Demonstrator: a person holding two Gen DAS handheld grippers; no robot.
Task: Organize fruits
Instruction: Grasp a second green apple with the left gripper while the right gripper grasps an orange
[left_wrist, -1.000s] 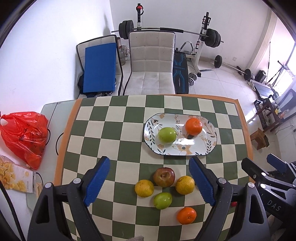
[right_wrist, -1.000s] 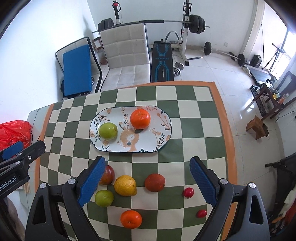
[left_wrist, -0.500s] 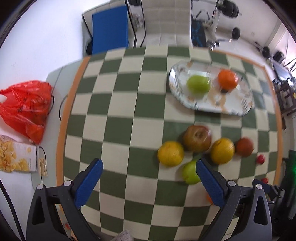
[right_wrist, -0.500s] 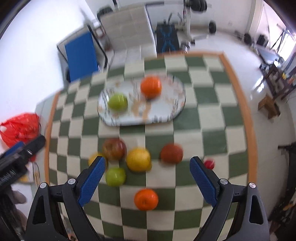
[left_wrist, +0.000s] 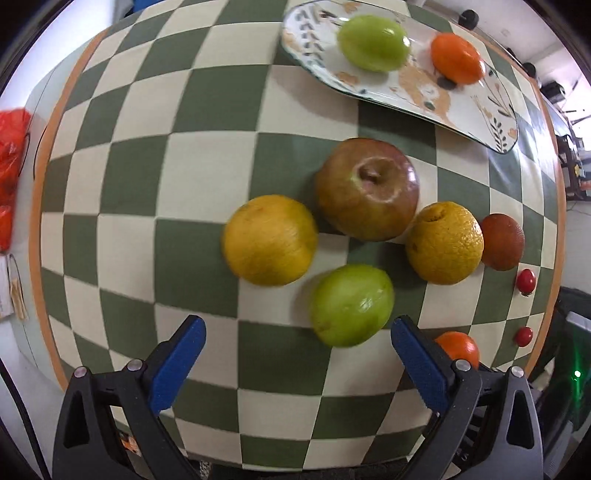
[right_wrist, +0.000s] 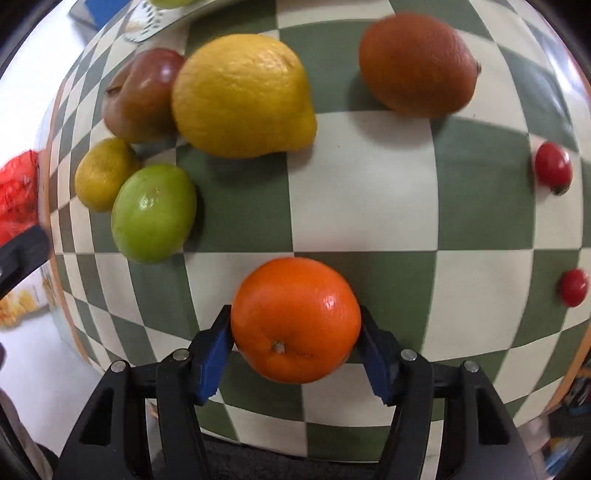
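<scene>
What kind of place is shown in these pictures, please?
Probably a home dining table. A green and white checked tablecloth covers it, a patterned serving plate holds a green fruit and an orange, and more loose fruit lies around, such as an apple.

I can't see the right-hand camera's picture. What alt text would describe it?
The right gripper is closing its blue jaws around an orange on a green-and-white checkered table. Beyond lie a lemon, a green fruit, a dark reddish fruit and two small red tomatoes.
</scene>
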